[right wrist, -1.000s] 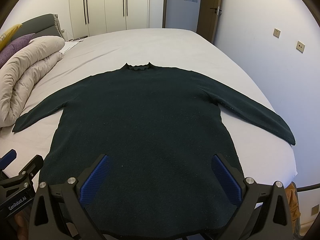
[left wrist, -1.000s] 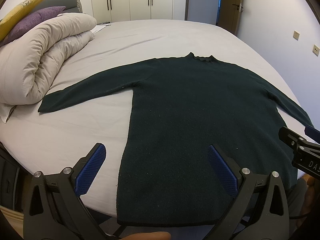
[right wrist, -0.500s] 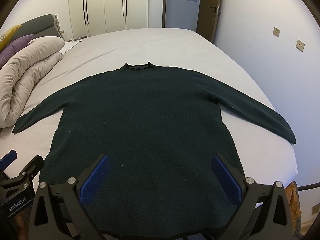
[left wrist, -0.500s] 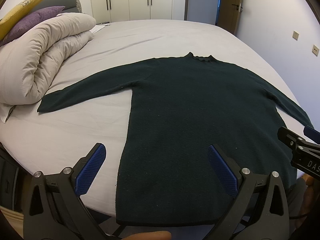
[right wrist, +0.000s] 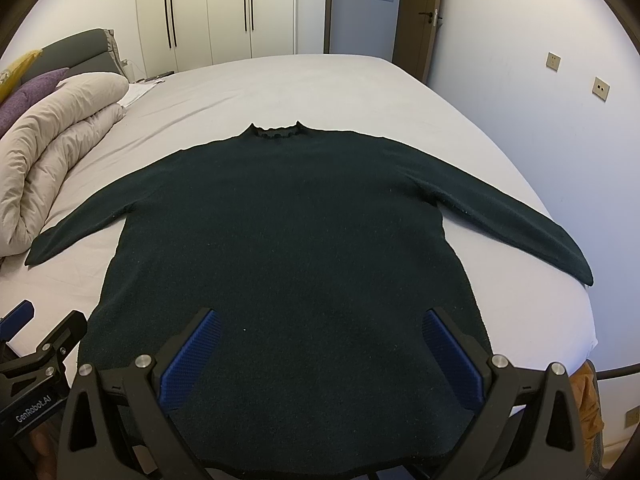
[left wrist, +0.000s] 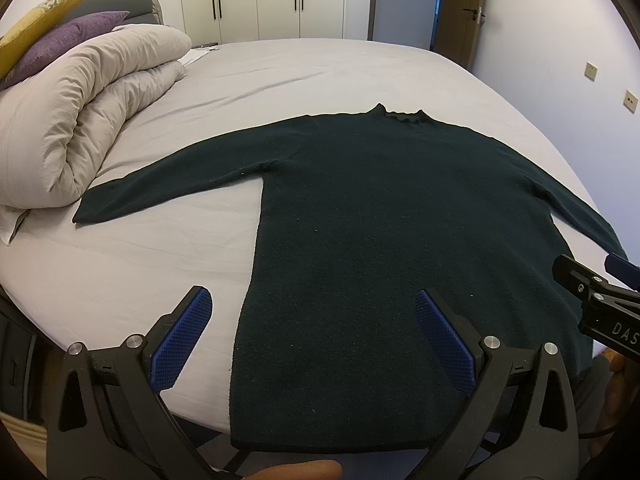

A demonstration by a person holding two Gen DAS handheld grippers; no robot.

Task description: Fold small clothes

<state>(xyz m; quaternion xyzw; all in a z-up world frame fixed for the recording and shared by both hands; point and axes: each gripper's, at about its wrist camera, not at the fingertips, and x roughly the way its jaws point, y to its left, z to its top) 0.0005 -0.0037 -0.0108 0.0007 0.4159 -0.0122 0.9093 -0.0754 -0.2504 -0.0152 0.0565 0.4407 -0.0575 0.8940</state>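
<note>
A dark green long-sleeved sweater (left wrist: 380, 220) lies flat and face down on the grey bed sheet, collar far, hem at the near bed edge, both sleeves spread out. It also shows in the right wrist view (right wrist: 288, 248). My left gripper (left wrist: 312, 312) is open and empty, above the hem's left corner. My right gripper (right wrist: 320, 328) is open and empty, above the hem's right half. Each gripper shows at the edge of the other's view.
A rolled beige duvet (left wrist: 80, 120) lies on the left of the bed (left wrist: 320, 68), with purple and yellow pillows (left wrist: 60, 36) behind it. White wardrobes and a door stand beyond. A wall runs along the right side.
Both views shift only slightly; the grippers stay open above the hem and the sweater has not moved.
</note>
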